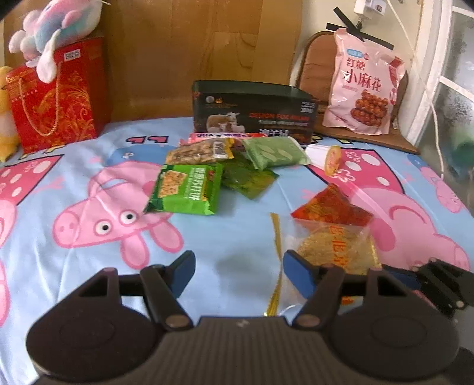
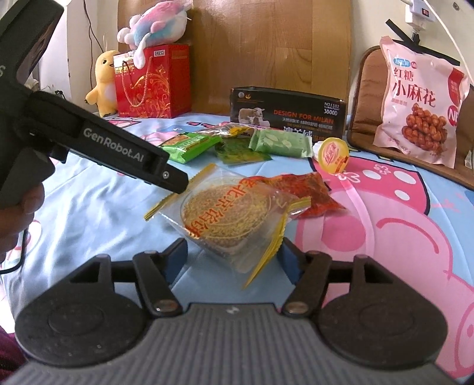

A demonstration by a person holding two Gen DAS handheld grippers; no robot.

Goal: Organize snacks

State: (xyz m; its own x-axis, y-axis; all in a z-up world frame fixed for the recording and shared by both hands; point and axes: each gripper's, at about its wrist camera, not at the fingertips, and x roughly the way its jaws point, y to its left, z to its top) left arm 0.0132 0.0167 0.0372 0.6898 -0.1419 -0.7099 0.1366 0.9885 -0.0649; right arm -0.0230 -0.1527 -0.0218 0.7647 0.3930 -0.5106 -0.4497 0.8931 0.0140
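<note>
Snacks lie on a Peppa Pig bedsheet [image 1: 89, 183]. A clear packet with a round golden cake [image 2: 228, 216] sits between the wide-open fingers of my right gripper [image 2: 234, 256]; whether the pads touch it I cannot tell. It also shows in the left wrist view [image 1: 334, 248], just right of my open, empty left gripper [image 1: 238, 271]. Behind it lies a red packet [image 2: 305, 189]. Further back are a green cracker pack [image 1: 186, 189], a nut bag [image 1: 198, 152], a dark green packet [image 1: 246, 177], a pale green packet [image 1: 275, 154] and a jelly cup [image 1: 326, 157].
A black box [image 1: 251, 109] stands behind the pile. A large pink snack bag [image 1: 364, 83] leans on a chair at the right. A red gift bag [image 1: 56, 94] with a plush toy [image 1: 56, 26] stands at the back left. The left gripper's body [image 2: 97, 139] crosses the right view.
</note>
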